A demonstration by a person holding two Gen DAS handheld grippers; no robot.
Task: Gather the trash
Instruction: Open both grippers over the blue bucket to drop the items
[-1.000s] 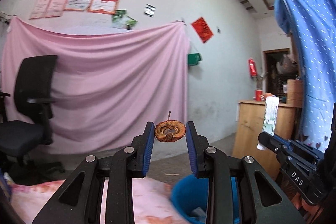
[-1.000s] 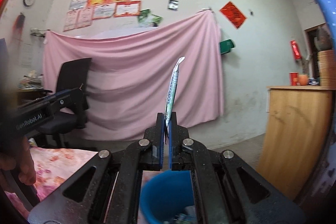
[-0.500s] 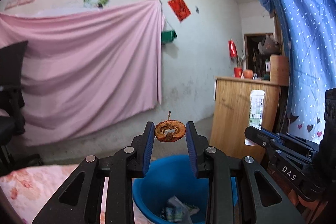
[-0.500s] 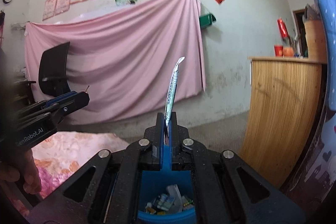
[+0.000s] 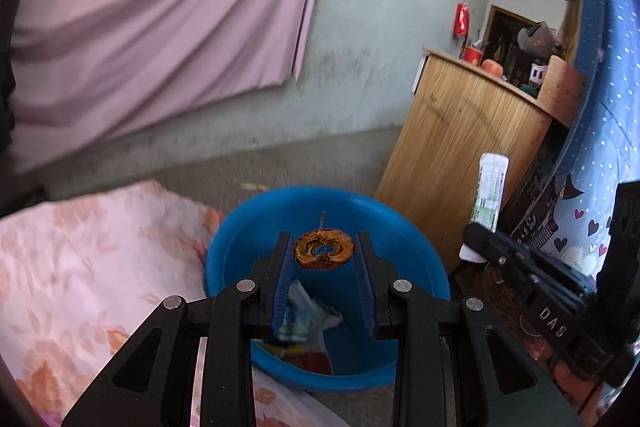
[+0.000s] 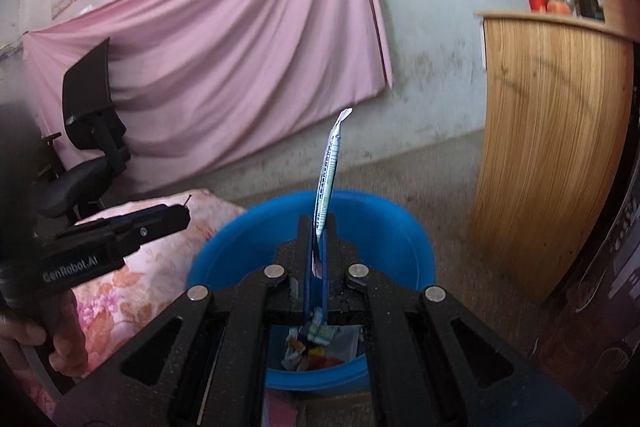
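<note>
My left gripper [image 5: 324, 259] is shut on a brown, shrivelled apple core [image 5: 324, 250] with its stalk pointing up, held over the blue bin [image 5: 256, 223]. My right gripper [image 6: 319, 227] is shut on a flat white and green wrapper [image 6: 329, 171] that stands up from its fingers, above the same blue bin [image 6: 384, 223]. Crumpled packets lie at the bin's bottom [image 6: 310, 343]. The left wrist view also shows the right gripper [image 5: 486, 239] with the wrapper [image 5: 489, 191] at the right. In the right wrist view the left gripper [image 6: 180, 213] is at the left, held by a hand [image 6: 60, 343].
A pink flowered cloth [image 5: 80, 267] covers a surface left of the bin. A wooden counter [image 6: 548, 147] stands to the right, close to the bin. A black office chair [image 6: 88, 131] sits at the left before a pink drape [image 6: 240, 67]. Bare concrete floor [image 6: 400, 167] lies beyond the bin.
Both grippers have tipped downward and moved in over the blue bin, which now fills the lower middle of both views. Each still holds its piece of trash.
</note>
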